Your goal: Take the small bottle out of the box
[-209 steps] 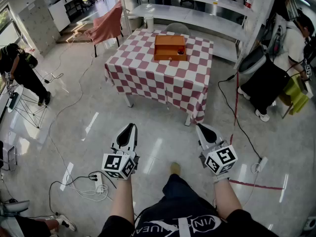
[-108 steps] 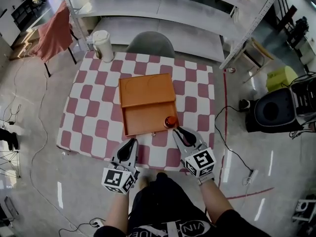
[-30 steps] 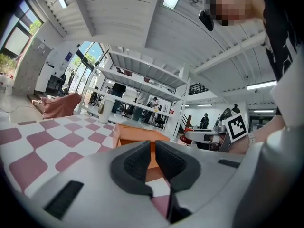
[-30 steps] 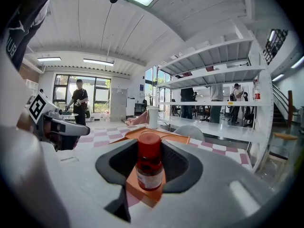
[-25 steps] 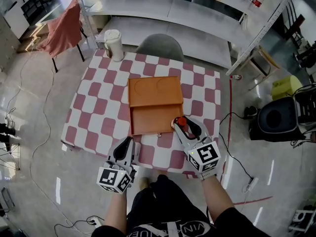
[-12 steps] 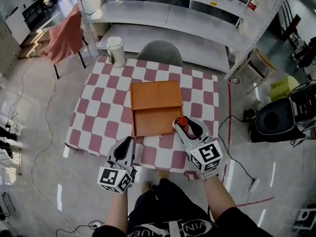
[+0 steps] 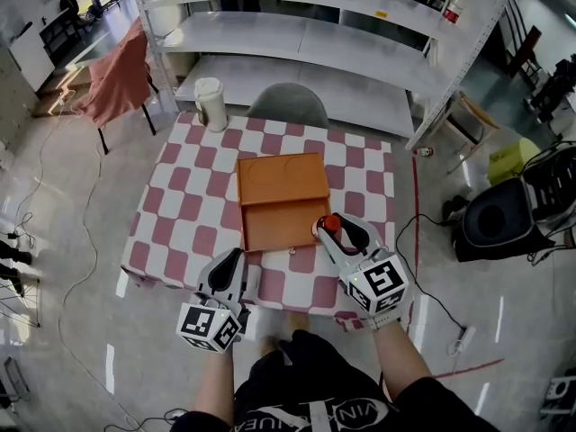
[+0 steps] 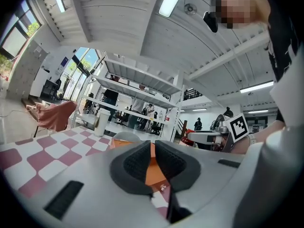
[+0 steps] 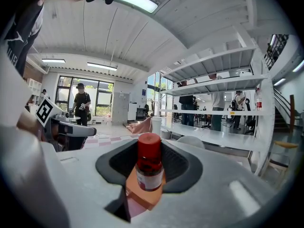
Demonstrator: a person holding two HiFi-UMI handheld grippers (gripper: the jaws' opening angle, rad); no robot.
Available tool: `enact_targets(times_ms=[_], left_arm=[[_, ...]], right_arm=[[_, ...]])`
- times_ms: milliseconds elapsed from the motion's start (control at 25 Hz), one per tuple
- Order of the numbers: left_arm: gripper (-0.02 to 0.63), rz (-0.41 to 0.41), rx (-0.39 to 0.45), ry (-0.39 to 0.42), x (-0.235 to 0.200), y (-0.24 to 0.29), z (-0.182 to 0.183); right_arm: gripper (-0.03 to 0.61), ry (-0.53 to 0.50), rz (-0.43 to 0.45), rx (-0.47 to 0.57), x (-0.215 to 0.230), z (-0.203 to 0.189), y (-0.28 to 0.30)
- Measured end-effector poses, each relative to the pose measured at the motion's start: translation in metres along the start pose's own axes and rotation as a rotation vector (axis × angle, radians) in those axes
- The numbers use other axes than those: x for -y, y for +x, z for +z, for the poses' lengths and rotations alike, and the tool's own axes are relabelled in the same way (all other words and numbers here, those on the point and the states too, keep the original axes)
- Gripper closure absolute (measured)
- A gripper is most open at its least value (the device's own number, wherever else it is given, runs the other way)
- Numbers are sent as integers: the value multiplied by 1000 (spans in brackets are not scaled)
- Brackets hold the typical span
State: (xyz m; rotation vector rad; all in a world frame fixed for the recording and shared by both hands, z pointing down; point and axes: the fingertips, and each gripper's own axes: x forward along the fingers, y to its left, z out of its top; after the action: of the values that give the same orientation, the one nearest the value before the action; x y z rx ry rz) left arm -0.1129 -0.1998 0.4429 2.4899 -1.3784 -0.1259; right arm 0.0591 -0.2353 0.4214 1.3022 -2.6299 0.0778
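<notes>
My right gripper grasps the small bottle in its fingers over the box, by the desk's front edge. It is best lifted straight and kept upright. The fingers of my left gripper are closed and empty.

I see a table under a red-and-white checked cloth. A white lidded jug stands on its far left corner, and a grey chair sits just beyond its far edge. White metal shelving runs behind. At left a pink cloth hangs over a chair; at right stands a black bin-like unit, with a cable trailing across the glossy floor.
</notes>
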Motion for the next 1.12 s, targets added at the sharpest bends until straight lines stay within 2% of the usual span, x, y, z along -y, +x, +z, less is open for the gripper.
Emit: enact_targets(times_ms=[1120], left_arm=[[581,-8,46,43,9,-13,37]], right_arm=[[431,-1,-28,52,-5,45,-25]])
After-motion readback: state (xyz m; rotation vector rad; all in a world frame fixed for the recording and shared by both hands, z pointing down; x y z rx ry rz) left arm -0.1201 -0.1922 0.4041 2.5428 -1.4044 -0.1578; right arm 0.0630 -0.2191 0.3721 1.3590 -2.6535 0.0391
